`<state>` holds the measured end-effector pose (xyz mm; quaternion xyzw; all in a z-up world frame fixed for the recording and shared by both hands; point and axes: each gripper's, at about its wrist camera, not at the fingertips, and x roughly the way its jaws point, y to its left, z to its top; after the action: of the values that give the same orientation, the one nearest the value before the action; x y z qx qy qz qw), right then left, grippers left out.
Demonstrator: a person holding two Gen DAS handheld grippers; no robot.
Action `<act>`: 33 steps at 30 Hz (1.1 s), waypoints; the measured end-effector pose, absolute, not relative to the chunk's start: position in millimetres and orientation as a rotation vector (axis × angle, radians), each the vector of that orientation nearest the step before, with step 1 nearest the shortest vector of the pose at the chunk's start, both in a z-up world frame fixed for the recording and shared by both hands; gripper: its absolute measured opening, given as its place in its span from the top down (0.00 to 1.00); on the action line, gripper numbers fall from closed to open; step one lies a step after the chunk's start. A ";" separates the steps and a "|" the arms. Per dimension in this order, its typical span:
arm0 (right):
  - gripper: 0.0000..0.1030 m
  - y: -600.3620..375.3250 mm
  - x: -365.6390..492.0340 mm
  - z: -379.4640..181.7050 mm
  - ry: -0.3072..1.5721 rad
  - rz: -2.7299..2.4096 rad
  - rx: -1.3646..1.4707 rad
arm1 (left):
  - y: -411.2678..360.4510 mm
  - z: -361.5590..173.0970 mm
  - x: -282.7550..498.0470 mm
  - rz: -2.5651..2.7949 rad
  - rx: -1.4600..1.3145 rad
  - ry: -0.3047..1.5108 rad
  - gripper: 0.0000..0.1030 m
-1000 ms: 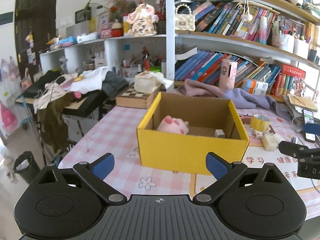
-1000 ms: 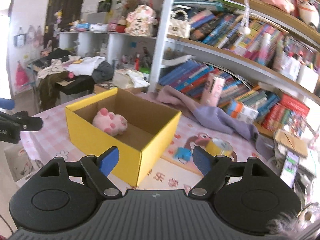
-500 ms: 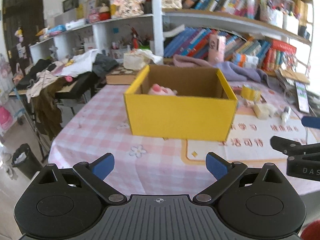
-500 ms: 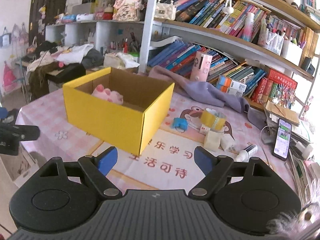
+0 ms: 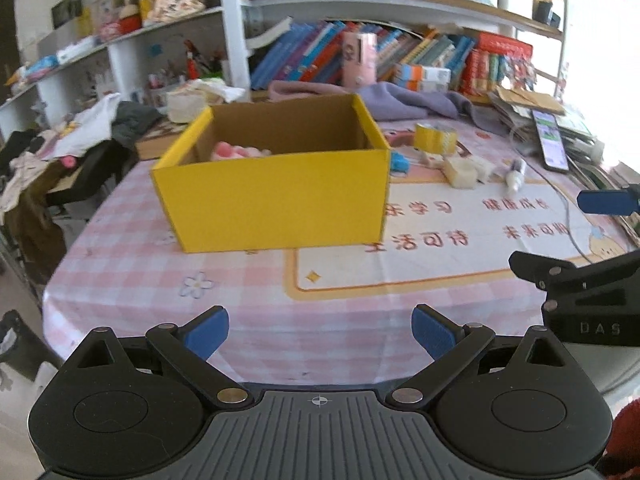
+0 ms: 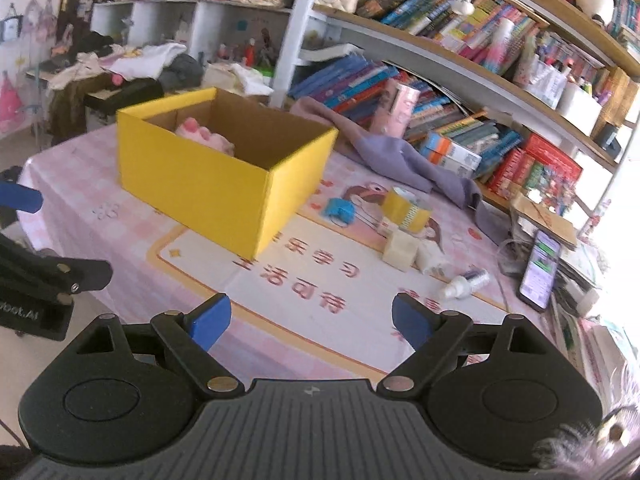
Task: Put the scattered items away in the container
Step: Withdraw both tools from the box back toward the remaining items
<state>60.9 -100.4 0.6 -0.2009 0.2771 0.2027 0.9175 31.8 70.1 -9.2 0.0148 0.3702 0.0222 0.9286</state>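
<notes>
Yellow box (image 6: 224, 172): open-topped cardboard container, brown inside, standing on the desk (image 6: 132, 220), which is covered by a pink checked cloth with a printed cartoon mat.

Contents: one pink plush paw (image 6: 206, 138), lying against the far-left inner corner; also seen over the front wall in the left wrist view (image 5: 236, 150).

Scattered items, all on the desk to the right of the box and apart from it:
- blue item (image 6: 340, 210), small, nearest the box's right-hand corner;
- yellow tape roll (image 6: 406, 210), upright, just beyond the blue item;
- cream block (image 6: 400, 250), in front of the roll, with a white crumpled piece (image 6: 430, 260) touching its right side;
- small white bottle (image 6: 464, 282), lying on its side, well right of the block;
- phone (image 6: 540, 274), screen lit, at the desk's right edge beside a stack of papers.

Background: purple cloth (image 6: 384, 156) draped behind the box; bookshelf (image 6: 440, 80) packed with books along the back.

Left claw (image 5: 320, 330): fingers spread wide, nothing between them, poised above the desk's near edge in front of the box.

Right claw (image 6: 310, 320): jaws opening, nothing between them, above the printed mat, with the scattered items ahead and to its right.
</notes>
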 end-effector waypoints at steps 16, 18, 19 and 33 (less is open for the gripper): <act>0.15 -167.9 88.6 -16.5 0.683 0.246 -0.362 | 1.0 -23.1 80.8 -0.143 0.100 0.820 0.03; 0.15 -178.5 93.1 -17.9 0.693 0.225 -0.352 | -10.4 -24.1 87.7 -0.168 0.113 0.821 0.03; 0.15 -183.6 95.5 -18.7 0.698 0.215 -0.348 | -16.1 -24.7 90.9 -0.180 0.119 0.820 0.03; 0.19 -242.1 155.4 -24.7 0.743 0.173 -0.317 | -76.8 -29.1 155.4 -0.246 0.148 0.816 0.03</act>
<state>155.4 -242.1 -24.7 -0.1541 0.3609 0.0840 0.9159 155.4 -76.8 -29.1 0.0719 0.3953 -0.1192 0.9080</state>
